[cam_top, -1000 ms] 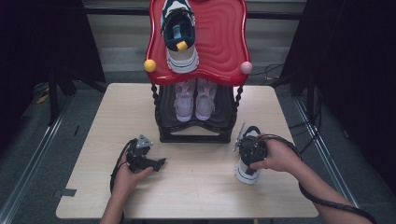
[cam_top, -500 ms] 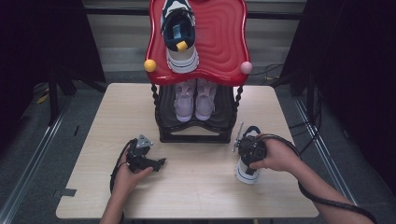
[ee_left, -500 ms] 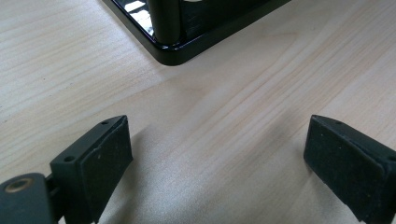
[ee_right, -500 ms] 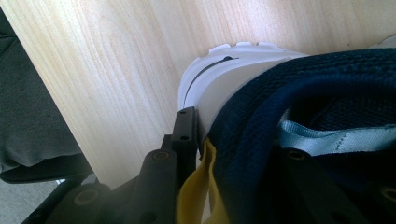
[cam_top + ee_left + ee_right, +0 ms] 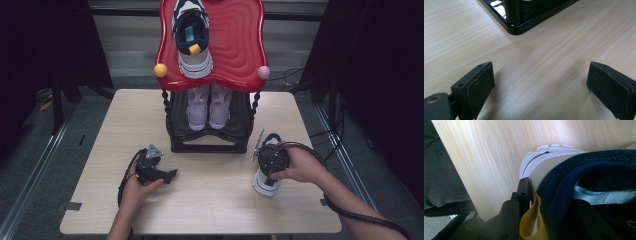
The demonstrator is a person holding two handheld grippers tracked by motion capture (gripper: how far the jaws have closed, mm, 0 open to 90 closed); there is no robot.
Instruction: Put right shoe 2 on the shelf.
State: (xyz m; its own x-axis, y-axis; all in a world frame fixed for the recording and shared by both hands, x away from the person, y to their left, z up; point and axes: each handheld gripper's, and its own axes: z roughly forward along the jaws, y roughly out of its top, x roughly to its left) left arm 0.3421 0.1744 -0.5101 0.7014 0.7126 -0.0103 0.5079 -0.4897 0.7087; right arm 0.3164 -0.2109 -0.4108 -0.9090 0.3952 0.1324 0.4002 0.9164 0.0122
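Right gripper (image 5: 534, 207) clamped on the heel collar of a navy-and-white sneaker (image 5: 574, 170): one black pad (image 5: 524, 192) pressed against the white heel wall outside, the other jaw inside the dark mesh opening, a yellow pull tab (image 5: 530, 222) squeezed beside the outer pad. Jaws just now closing onto that collar. Sneaker standing on its sole on the wooden table (image 5: 215, 200), near the right front, just beside the black base of the shoe rack (image 5: 207, 142). Right hand (image 5: 300, 167) wrapped around the gripper from the right, cable trailing back along the forearm.

Left gripper (image 5: 539, 85) with pads (image 5: 480, 82) wide apart, bare tabletop between them, hovering low over the wood just short of the rack's front left corner. Left hand (image 5: 137, 187) holding it at the table's left front.

Farther out: matching sneaker (image 5: 192, 35) on the red wavy top shelf (image 5: 240, 45), pink pair (image 5: 209, 106) on the lower black shelf.
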